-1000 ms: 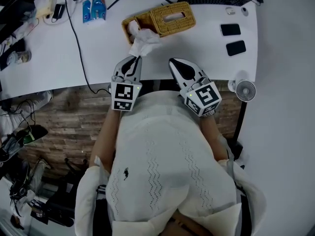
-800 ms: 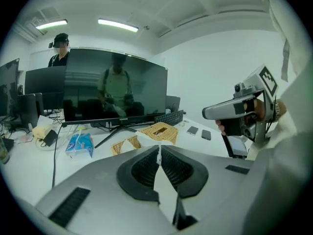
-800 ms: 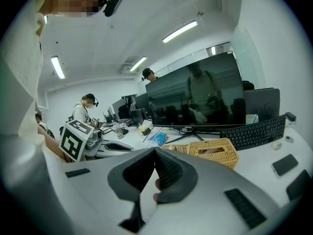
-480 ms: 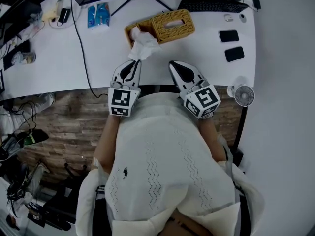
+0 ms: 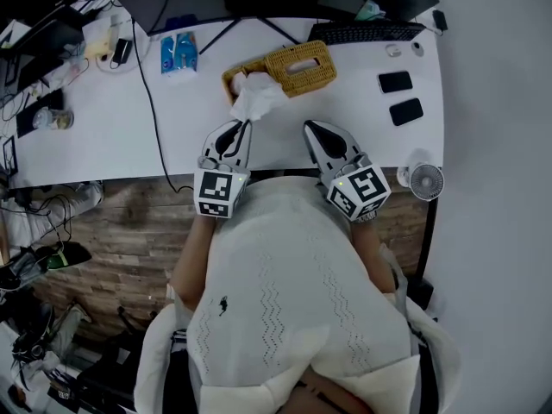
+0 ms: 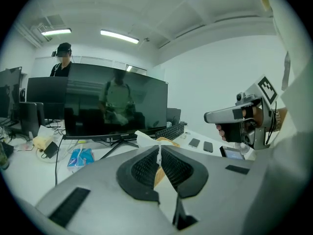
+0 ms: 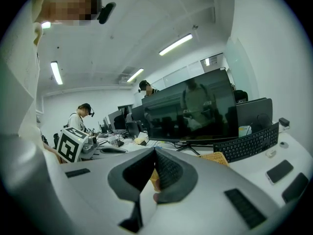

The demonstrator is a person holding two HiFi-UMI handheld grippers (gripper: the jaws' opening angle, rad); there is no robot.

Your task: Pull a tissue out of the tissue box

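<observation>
1. The right gripper [image 5: 312,128] hovers at the desk [image 5: 379,123] edge, jaws together on nothing.
2. The left gripper [image 5: 237,128] is clamped on the tissue [image 5: 257,98] (a thin white strip shows between its jaws).
3. The tissue bunches beside the wicker tissue box [image 5: 300,64]. The pull looks nearly done, and a steady draw toward the person should clear it.

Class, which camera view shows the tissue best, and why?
The head view: the whole tissue shows beside the box, its end in the left gripper. The left gripper view shows only a strip pinched in its jaws. In the right gripper view I cannot make it out.
</observation>
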